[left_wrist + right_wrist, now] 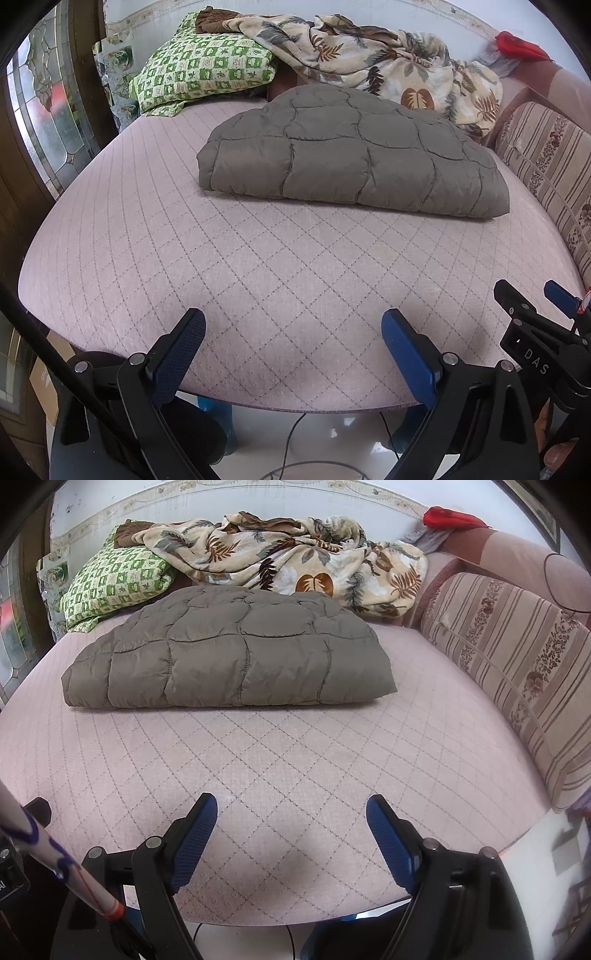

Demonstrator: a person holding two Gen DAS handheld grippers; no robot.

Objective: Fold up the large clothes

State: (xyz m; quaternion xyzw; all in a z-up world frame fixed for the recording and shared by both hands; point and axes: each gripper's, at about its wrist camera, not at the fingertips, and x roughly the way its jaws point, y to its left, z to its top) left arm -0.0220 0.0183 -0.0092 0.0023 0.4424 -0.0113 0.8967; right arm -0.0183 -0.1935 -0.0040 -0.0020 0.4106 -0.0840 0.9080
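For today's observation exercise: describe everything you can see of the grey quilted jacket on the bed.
The grey quilted jacket is a puffy, taupe-grey padded garment with curved stitched panels, seemingly smooth synthetic fabric. It lies folded into a compact, thick bundle, flat on the pink quilted mattress, its far edge close to the leaf-print blanket. Neither gripper touches it.

Pink quilted bed [258, 266], striped cushion [517, 672] (floral), leaded window [48, 110]

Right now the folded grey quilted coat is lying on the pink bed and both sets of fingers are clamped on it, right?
Not quite. The folded grey quilted coat does lie on the pink bed, but both sets of fingers are open and well short of it, holding nothing; both wrist views show this.
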